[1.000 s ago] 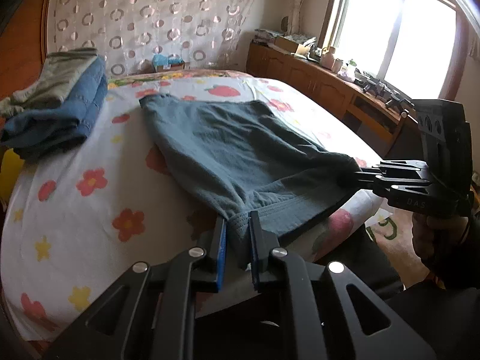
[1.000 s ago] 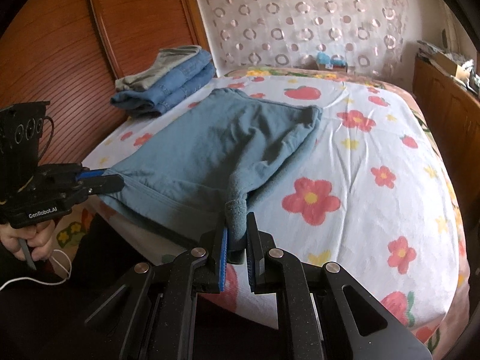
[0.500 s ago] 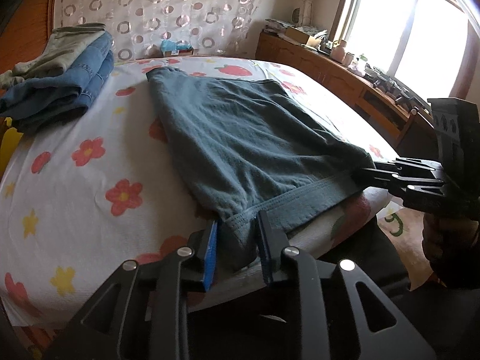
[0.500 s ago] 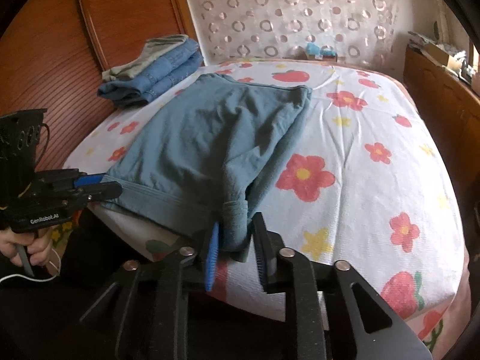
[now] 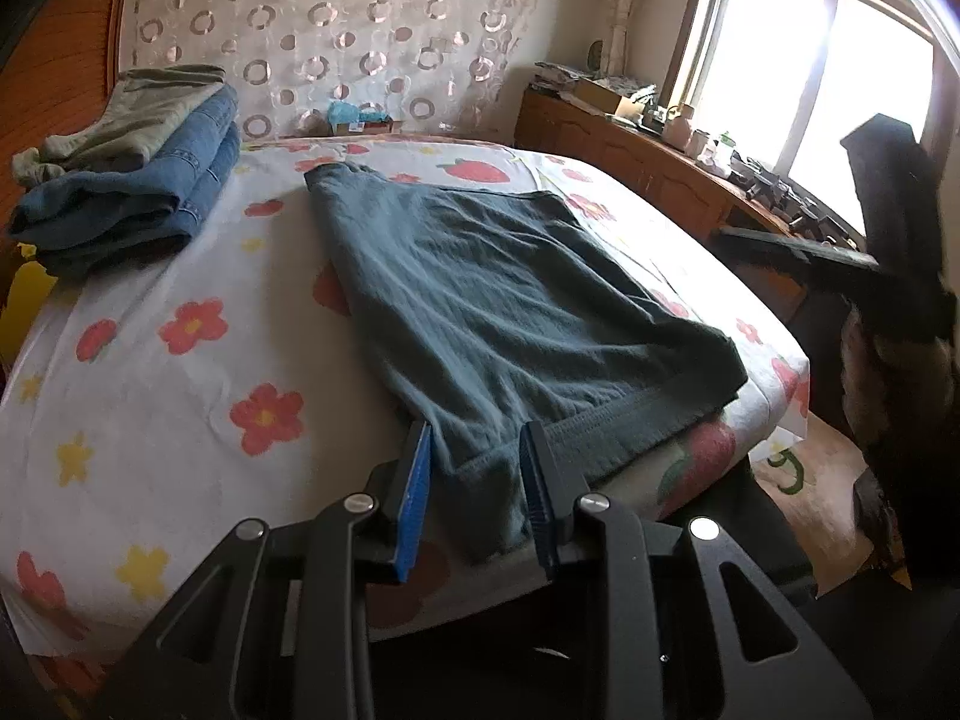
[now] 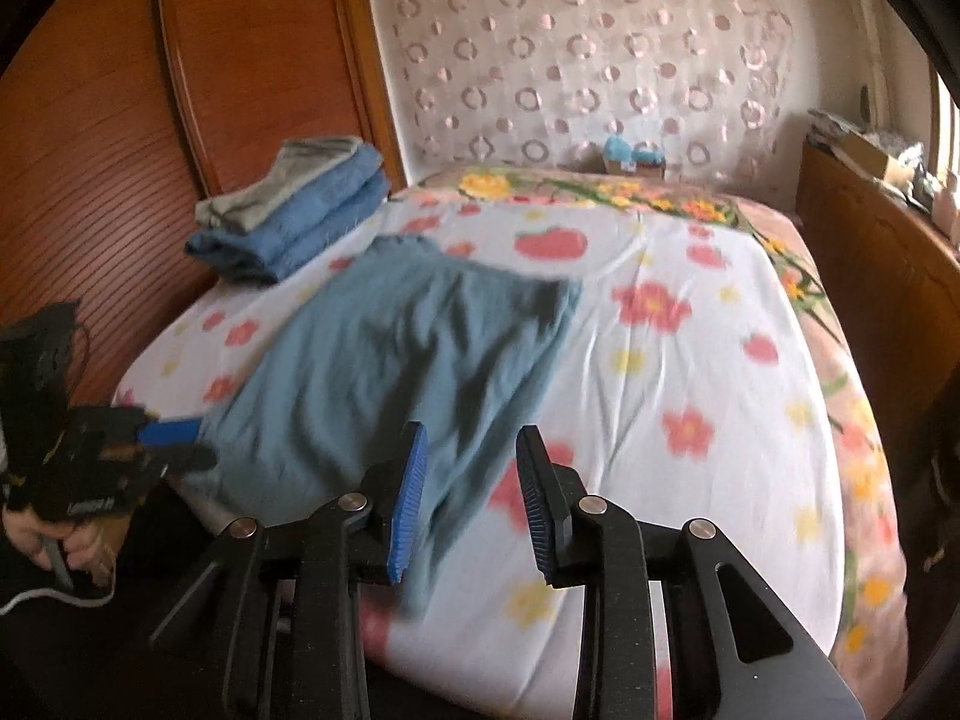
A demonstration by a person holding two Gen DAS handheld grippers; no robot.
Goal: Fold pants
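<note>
a: where do the pants point(image 5: 510, 300) lie?
b: folded flat on the bed point(image 5: 180, 408), waistband at its near edge

a: jaws?
b: left gripper point(image 5: 477, 498) opening, waistband corner loose between; right gripper point(image 6: 468, 498) parted, gripping nothing

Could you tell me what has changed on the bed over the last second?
Both grippers let go of the pants. The left gripper is opening, with the waistband corner loose between its pads; the right gripper has opened and pulled back. The pants now lie flat on the bed. The folded stack stayed put.
</note>
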